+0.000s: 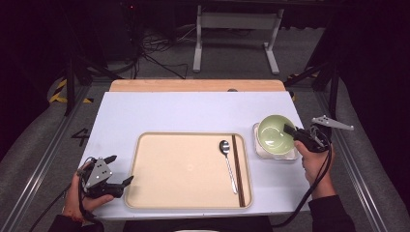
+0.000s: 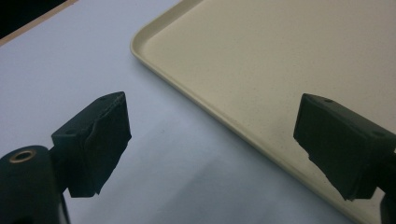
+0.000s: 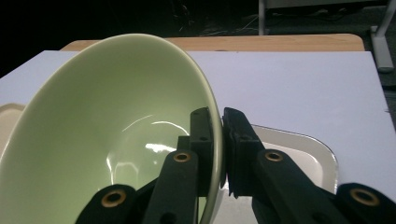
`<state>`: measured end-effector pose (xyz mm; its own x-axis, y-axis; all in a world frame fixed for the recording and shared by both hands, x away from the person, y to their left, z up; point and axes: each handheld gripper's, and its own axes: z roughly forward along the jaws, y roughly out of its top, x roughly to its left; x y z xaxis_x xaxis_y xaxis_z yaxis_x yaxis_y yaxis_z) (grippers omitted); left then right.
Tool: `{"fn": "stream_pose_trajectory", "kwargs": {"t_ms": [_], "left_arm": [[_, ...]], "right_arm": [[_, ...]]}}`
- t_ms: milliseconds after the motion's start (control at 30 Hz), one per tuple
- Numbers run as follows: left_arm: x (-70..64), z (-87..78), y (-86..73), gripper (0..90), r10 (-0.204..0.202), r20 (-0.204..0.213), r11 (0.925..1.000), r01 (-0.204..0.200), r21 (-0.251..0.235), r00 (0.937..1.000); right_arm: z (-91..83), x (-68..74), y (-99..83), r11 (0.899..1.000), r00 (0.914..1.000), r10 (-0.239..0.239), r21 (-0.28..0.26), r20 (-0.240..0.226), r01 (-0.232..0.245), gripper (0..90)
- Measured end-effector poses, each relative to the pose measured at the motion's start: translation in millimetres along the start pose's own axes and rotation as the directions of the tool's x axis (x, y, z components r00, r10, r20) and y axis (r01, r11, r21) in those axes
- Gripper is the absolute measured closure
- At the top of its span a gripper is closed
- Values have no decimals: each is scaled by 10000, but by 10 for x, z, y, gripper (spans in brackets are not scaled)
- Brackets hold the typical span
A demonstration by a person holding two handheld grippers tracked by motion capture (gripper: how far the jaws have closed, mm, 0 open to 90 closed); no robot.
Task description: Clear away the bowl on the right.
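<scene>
Green glazed ceramic bowl (image 1: 274, 136) is pinched by its rim in the right gripper (image 3: 221, 154), over a white square dish (image 3: 308, 149) beside the beige tray (image 1: 159, 169). Slippage is judged likely on glaze. Left gripper (image 2: 210, 144) is held apart, empty, above the bench (image 1: 183, 111).

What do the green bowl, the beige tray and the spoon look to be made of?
The green bowl looks like glazed ceramic or glossy melamine: smooth, with bright curved highlights inside. The beige tray looks like matte plastic, with a faintly speckled surface, no shine and a rolled rim. The spoon seems to be polished metal, its bowl reflecting light. None is certain from looks alone.
</scene>
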<state>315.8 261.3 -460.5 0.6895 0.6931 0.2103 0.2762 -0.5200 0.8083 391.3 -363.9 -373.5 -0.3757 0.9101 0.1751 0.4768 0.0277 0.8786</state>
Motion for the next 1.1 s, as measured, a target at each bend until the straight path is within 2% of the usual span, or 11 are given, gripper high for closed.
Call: {"fn": "stream_pose_trajectory", "kwargs": {"t_ms": [600, 1100], "left_arm": [[-5, 1, -2, 117, -54, 9, 10000, 54, 3, 10000], [-2, -9, -5, 117, -7, 63, 10000, 7, -18, 10000]], "right_arm": [[163, 316, 55, 9982, 9965, -542, 226, -640, 558, 834], [395, 650, 125, 9925, 9860, -1086, 426, -1266, 1147, 833]]}}
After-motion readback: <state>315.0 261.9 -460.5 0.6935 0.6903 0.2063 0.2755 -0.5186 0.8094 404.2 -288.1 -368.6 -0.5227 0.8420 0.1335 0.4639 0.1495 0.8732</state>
